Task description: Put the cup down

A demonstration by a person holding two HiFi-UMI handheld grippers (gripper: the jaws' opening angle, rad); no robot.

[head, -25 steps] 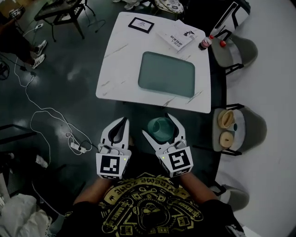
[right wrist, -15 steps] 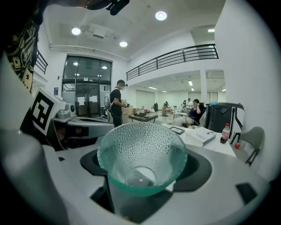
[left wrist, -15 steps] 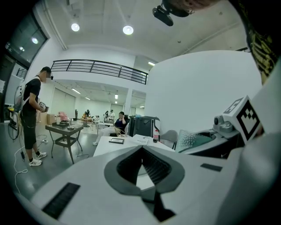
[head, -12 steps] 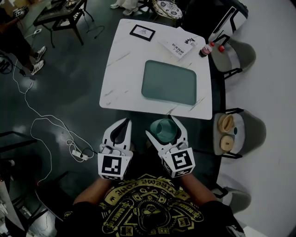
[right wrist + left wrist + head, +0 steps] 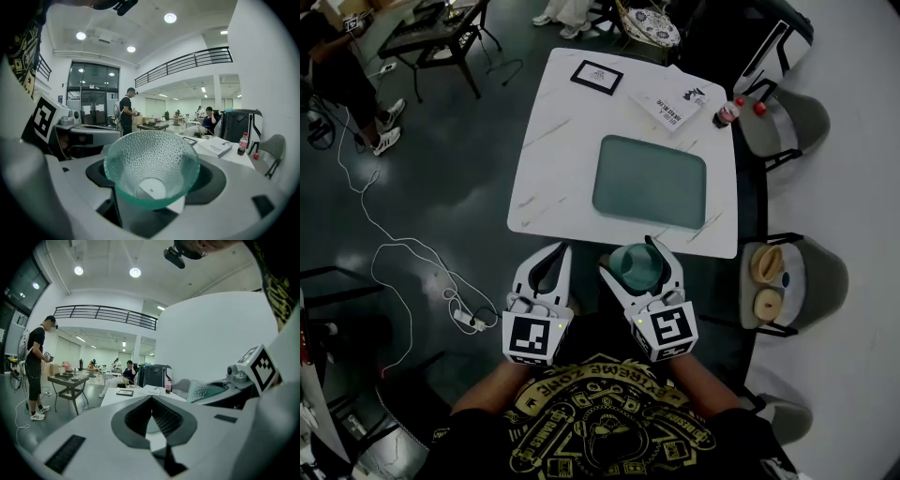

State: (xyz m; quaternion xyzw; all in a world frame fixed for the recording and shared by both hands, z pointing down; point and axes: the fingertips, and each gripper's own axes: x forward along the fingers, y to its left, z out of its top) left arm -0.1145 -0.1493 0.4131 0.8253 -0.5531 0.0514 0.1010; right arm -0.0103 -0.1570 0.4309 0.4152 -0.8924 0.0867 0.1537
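Observation:
A green dimpled glass cup sits upright between the jaws of my right gripper, which is shut on it. Both hover over the dark floor just short of the near edge of the white marble table. In the right gripper view the cup fills the middle and its round base shows through the glass. My left gripper hangs beside it on the left, shut and holding nothing; its jaws meet at the tips. A green tray lies on the table.
At the table's far edge are a black picture frame, a booklet and a small bottle. Chairs stand along the right side; one holds round cushions. A cable trails over the floor at left. A person stands far left.
The table's near edge has come closer to both grippers. The cup stays held in the right gripper, and the left gripper stays shut.

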